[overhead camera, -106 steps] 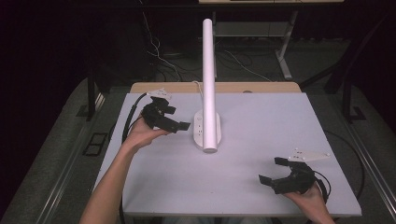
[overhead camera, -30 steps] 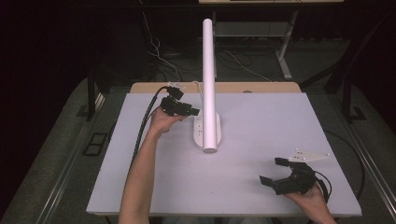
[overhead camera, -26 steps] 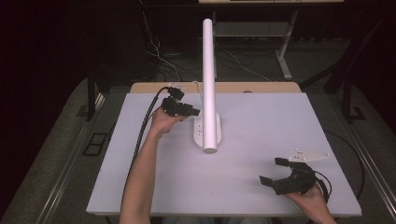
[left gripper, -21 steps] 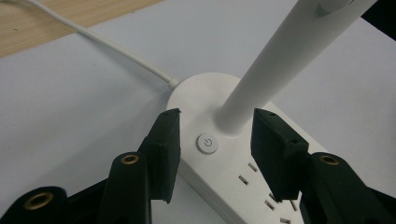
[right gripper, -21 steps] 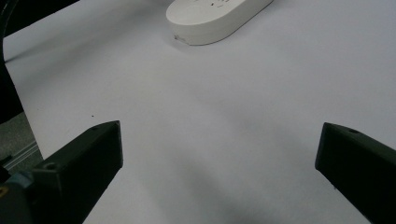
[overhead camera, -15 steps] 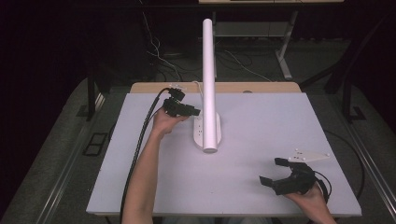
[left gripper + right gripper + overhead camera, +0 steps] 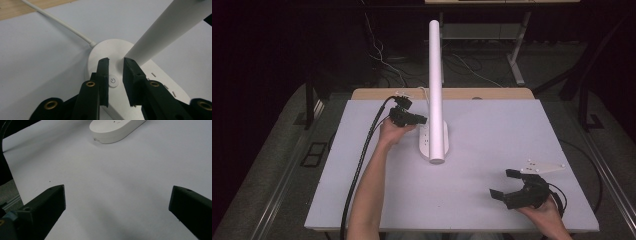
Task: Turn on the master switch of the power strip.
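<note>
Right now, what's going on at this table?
A person sits at a white table with a black gripper in each hand. The left gripper is down at the base of a white lamp, its jaws nearly closed with a narrow gap, poised right over the round power button. I can't tell whether a jaw is touching it. The lamp's white cord runs off toward the table's far edge. The right gripper rests near the front right corner, jaws wide open, holding nothing.

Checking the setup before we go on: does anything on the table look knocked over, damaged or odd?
Nothing stands out. The white lamp stands upright on its base, cord attached, on the table. The left gripper hovers over the power button; the right gripper sits open, apart.
</note>
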`<state>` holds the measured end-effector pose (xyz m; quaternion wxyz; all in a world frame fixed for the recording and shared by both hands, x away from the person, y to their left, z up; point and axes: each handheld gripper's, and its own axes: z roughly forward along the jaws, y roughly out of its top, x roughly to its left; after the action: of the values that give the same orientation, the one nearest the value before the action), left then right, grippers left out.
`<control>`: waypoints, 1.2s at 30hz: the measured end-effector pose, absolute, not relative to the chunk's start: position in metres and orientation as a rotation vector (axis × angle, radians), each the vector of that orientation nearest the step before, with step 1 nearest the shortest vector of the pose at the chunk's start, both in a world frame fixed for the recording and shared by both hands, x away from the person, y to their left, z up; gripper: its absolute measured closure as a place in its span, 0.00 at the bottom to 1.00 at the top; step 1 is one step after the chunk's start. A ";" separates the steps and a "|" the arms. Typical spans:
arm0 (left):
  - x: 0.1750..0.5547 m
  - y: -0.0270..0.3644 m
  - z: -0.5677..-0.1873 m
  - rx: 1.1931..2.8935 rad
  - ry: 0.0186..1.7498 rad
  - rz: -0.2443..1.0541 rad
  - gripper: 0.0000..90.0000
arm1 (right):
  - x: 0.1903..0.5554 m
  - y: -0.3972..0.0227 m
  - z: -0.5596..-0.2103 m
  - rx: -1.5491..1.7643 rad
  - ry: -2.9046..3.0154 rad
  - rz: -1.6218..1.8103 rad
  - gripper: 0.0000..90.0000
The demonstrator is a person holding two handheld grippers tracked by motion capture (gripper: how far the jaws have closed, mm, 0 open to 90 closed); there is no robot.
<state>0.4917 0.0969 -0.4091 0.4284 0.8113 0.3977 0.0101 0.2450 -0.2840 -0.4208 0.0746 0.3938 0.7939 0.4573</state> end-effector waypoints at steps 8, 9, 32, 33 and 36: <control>0.492 0.093 -0.414 2.025 1.001 0.018 0.97 | 0.245 -0.284 -0.421 1.177 2.385 1.372 0.00; 0.492 0.093 -0.415 2.035 0.998 0.020 0.98 | 0.245 -0.284 -0.421 1.177 2.385 1.371 0.00; 0.490 0.087 -0.422 2.073 0.989 0.051 1.00 | 0.245 -0.284 -0.421 1.171 2.387 1.369 0.00; 0.490 0.088 -0.421 2.102 0.973 0.061 1.00 | 0.245 -0.284 -0.421 1.171 2.387 1.368 0.00; 0.489 0.086 -0.421 2.099 0.981 0.080 1.00 | 0.245 -0.284 -0.421 1.173 2.388 1.367 0.00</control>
<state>0.4889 0.0862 -0.4212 0.4000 0.8299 0.3878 0.0315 0.2451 -0.2841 -0.4213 0.0752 0.3910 0.7961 0.4557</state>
